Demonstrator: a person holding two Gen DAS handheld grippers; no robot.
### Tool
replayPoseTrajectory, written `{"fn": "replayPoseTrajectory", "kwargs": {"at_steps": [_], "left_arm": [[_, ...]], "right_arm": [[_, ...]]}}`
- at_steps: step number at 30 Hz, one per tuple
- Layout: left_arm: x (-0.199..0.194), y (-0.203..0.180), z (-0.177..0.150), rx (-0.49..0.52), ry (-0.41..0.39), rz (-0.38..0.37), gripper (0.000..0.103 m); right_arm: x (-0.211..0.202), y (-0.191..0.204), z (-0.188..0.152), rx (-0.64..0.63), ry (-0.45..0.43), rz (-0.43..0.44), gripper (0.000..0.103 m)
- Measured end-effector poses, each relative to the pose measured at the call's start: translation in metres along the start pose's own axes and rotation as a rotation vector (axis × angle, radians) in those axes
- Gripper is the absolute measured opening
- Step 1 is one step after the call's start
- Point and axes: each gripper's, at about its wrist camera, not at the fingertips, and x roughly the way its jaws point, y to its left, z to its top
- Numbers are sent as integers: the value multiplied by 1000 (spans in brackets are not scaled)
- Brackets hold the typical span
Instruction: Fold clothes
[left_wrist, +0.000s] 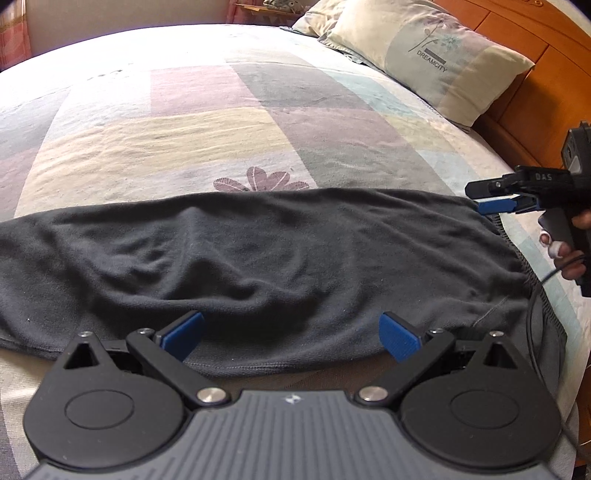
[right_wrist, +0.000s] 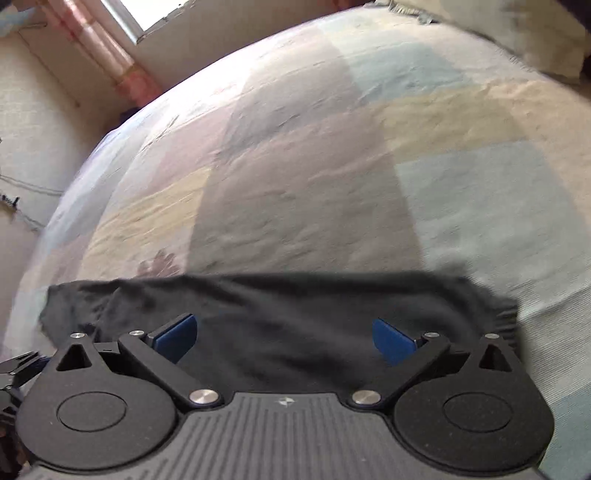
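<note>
Beyond the dark grey folded garment (left_wrist: 258, 258) you have a wide stretch of bare pastel patchwork bedspread (left_wrist: 207, 122) to pass over, all the way to the far edge. On the far right, the cream printed pillows (left_wrist: 424, 55) and the orange wooden headboard (left_wrist: 535, 96) close that side. At the garment's right end, the right gripper (left_wrist: 496, 201) and the hand (left_wrist: 572, 251) holding it stand in your way. The far left of the bed ends at a beige wall (right_wrist: 33, 122) and pink curtain (right_wrist: 110, 55).
</note>
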Motion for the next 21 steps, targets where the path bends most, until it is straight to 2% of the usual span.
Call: {"fn": "replayPoseTrajectory", "kwargs": {"at_steps": [2,3,5,7,8,10,12,15,19,21], "left_arm": [[0,-2,-3,2,3,-9,100],[-1,-3,-4,0,4,-15,100],[-4,-4,-7,-2,4,-19,100],[-7,-4,-8,-3,6,-25,100],[-9,-4,-8,-4,5,-24,100],[-14,-4,-9,-2,-3,-11,100],[-20,-5,-10,3,-15,-9,100],[-19,-14,-9,21,-26,-14,100],[-11,-34,-6,61,-33,-8,100],[-7,-52,-4,97,-36,-44,100]], "right_arm": [[21,7,-3,-7,41,0,103],[33,8,-3,-15,40,-42,103],[42,11,2,-58,-40,-77,103],[52,10,13,-78,-77,-156,103],[54,6,19,-66,-91,-162,103],[47,7,23,-52,-80,-165,103],[25,20,15,-96,-83,-154,103],[-13,41,-18,-237,-103,-140,103],[-37,53,-85,-365,-153,-336,103],[-41,54,-121,-407,-174,-405,103]]}}
